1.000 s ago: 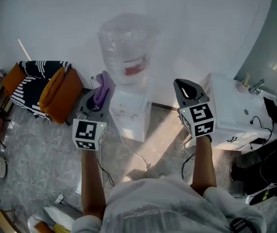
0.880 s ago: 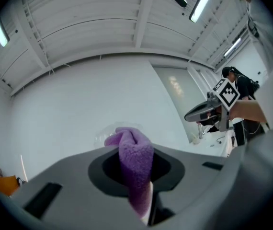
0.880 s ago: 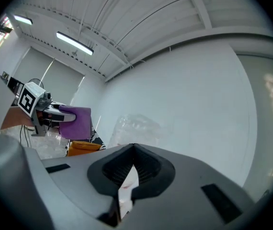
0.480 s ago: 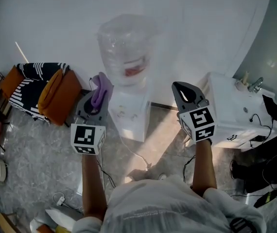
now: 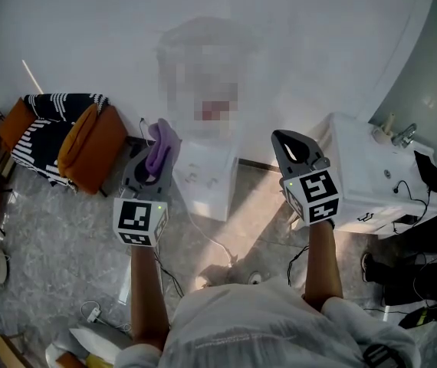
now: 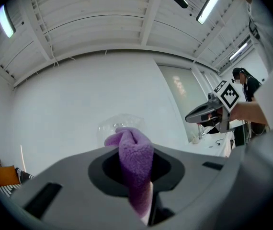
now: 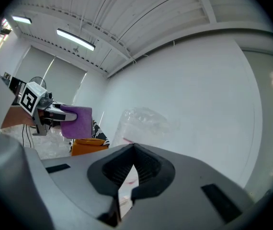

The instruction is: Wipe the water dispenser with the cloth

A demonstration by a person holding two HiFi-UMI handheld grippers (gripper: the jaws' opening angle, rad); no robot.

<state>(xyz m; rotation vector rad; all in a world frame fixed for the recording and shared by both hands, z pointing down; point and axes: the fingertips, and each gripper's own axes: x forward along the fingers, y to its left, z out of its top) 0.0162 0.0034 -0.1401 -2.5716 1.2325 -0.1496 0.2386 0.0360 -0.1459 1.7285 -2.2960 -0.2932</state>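
Cloth: the purple cloth [image 6: 135, 163] is pinched in the jaws of your left gripper [image 5: 152, 162]. A folded end stands up past the jaw tips.
Left jaws: closed tight on the cloth, which fills the gap between them.
Right jaws: your right gripper [image 5: 288, 139] has its jaws drawn together to a thin slit, with nothing between them.
Dispenser: the white dispenser [image 5: 205, 179] stands on the floor [image 5: 65, 228] against the wall [image 5: 88, 44], ahead of you and between your two grippers. Its clear bottle [image 7: 141, 121] sits on top.
Cloth to dispenser: in the head view the cloth lies just beside the dispenser's left side, about level with the top of the white body. In the right gripper view a clear gap shows between the cloth and the bottle. You cannot tell whether the cloth touches the body.
Left arm: your forearm reaches straight forward, the marker cube faces up, and the jaws point at the dispenser's left side.
Right arm: your forearm reaches forward too, at much the same height. The gripper is to the right of the dispenser and apart from it, near a white sink unit [image 5: 372, 182].
Floor, left edge: orange cushions [image 5: 88, 148] lie well left of the dispenser.
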